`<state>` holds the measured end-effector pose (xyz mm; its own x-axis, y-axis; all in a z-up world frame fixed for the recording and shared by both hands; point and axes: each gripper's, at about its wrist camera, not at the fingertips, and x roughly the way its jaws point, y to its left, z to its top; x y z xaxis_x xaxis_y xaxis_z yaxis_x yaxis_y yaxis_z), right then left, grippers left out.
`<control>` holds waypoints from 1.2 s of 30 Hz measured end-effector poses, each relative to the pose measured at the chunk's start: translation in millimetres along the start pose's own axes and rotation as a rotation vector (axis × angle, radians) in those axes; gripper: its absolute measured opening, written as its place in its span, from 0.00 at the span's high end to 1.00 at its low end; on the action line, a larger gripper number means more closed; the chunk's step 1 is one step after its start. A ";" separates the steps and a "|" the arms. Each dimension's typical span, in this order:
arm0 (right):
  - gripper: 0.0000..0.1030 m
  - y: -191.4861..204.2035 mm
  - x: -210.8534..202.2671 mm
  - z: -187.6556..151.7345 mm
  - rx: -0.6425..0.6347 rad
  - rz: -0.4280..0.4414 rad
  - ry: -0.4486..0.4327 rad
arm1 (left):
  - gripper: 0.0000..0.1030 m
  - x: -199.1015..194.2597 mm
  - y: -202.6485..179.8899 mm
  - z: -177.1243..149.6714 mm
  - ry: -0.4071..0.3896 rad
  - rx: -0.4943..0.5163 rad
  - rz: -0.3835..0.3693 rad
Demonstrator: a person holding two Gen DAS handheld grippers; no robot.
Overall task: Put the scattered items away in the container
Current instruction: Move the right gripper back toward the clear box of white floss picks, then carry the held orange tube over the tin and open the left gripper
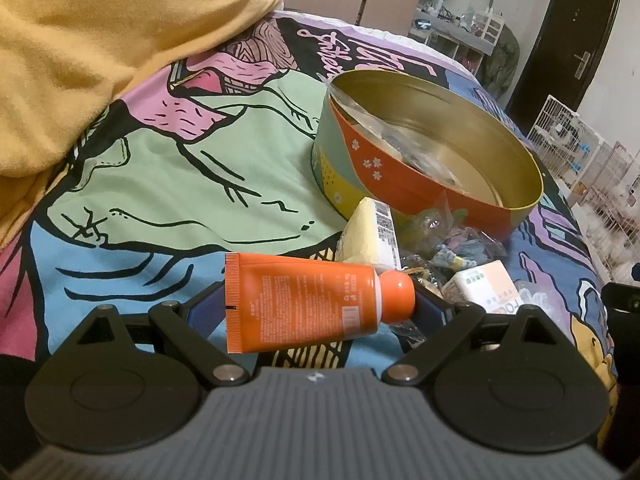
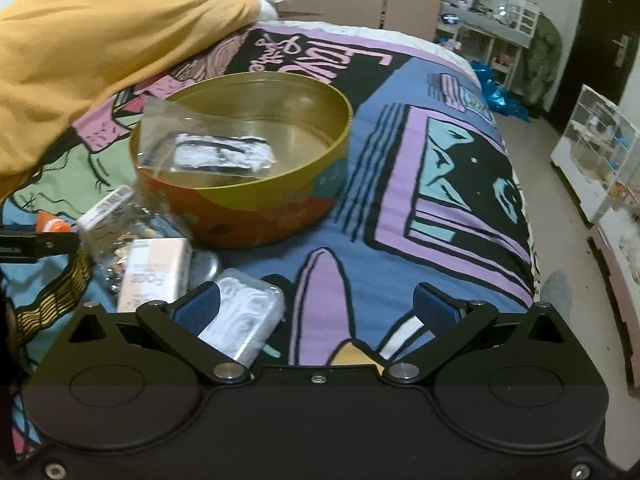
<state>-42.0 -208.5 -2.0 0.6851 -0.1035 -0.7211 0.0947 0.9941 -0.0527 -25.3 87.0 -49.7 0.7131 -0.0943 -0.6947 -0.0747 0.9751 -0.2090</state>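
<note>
A round tin (image 1: 400, 188) with a gold inside stands on the bed; it also shows in the right wrist view (image 2: 256, 204). A clear bag with a black-and-white item (image 2: 224, 154) lies inside it. My left gripper (image 1: 320, 308) is shut on an orange tube (image 1: 312, 300), held crosswise, cap to the right. Beside the tin lie a yellow packet (image 1: 370, 236), a clear bag of small things (image 1: 456, 248) and a pink-and-white box (image 2: 158, 276). My right gripper (image 2: 318, 308) is open and empty, its left finger next to a clear white packet (image 2: 244, 326).
A yellow blanket (image 1: 100, 40) is heaped at the back left of the patterned bedspread (image 2: 420, 208). The bed's right edge drops to the floor, where white wire cages (image 1: 592, 156) stand. A dark door (image 1: 568, 36) and a cluttered desk are at the back.
</note>
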 end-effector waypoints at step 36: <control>0.00 -6.9 5.7 -7.7 0.080 0.057 -0.031 | 0.09 -50.8 -51.0 77.5 -0.160 0.150 -0.058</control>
<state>-44.3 -215.7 -11.1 0.7130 -0.0486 -0.6995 0.1113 0.9928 0.0445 -3.7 57.6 49.6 0.8156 -0.1300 -0.5639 0.0662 0.9890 -0.1322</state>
